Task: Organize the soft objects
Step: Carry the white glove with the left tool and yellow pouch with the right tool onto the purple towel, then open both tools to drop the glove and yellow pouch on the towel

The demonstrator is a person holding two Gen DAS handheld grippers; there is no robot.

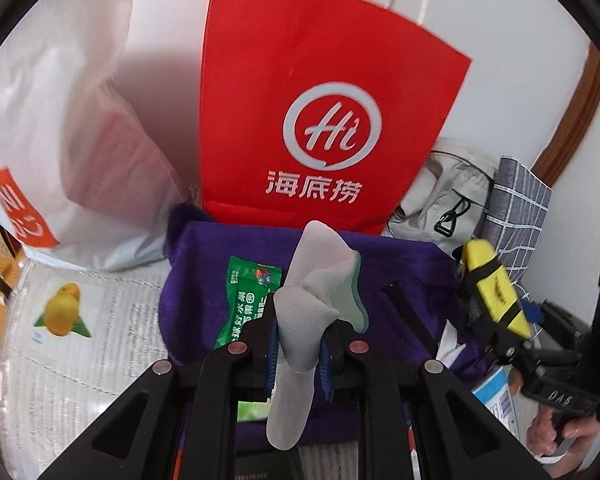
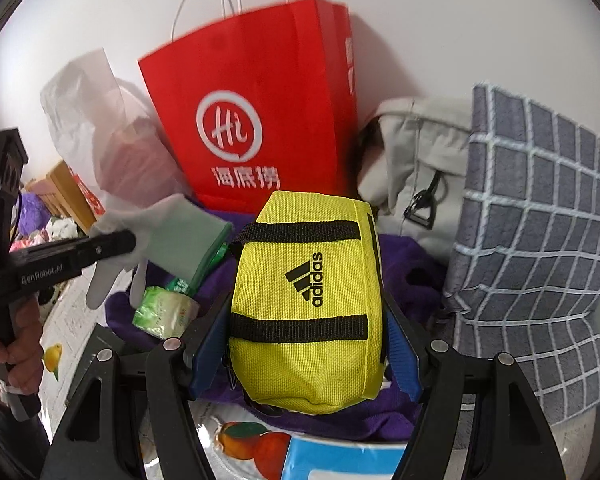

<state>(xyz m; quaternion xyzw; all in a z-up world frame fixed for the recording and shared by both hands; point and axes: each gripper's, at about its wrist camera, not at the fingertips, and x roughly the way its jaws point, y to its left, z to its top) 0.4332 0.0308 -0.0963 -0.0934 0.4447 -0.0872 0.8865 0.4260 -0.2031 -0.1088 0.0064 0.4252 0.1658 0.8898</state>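
Left hand-held gripper (image 1: 298, 350) is clamped on a white sock (image 1: 308, 308), pinched mid-length so both ends flop free. One end hangs down between the arms, the other stands up with a green-edged cuff. I read that as a lift-and-carry hold, clear of the purple cloth (image 1: 400, 292) below.

Right hand-held gripper (image 2: 306, 354) is clamped on the yellow pouch (image 2: 308, 300), blue pads squeezing its two sides, logo face up. A side grip suits it: the fabric body gives, so the pads sink in a bit. The pouch is raised above the purple cloth, just in front of the red paper bag (image 2: 256, 112).

My guess: both items are headed for a bag. The red one stands upright against the wall, handles up, which makes it the obvious target. Can't see its opening from either view.

Readable text:
- pouch: "adidas" with three stripes
- red bag: "Hi" in a circle, "海底捞" under it
- left gripper body, seen from the right wrist: "GenRobot.AI"
- green snack wrapper (image 1: 246, 304) on the cloth: Chinese print, too small to read fully

The grey backpack (image 2: 416, 160) and checked grey cloth (image 2: 540, 208) sit right of the red bag.
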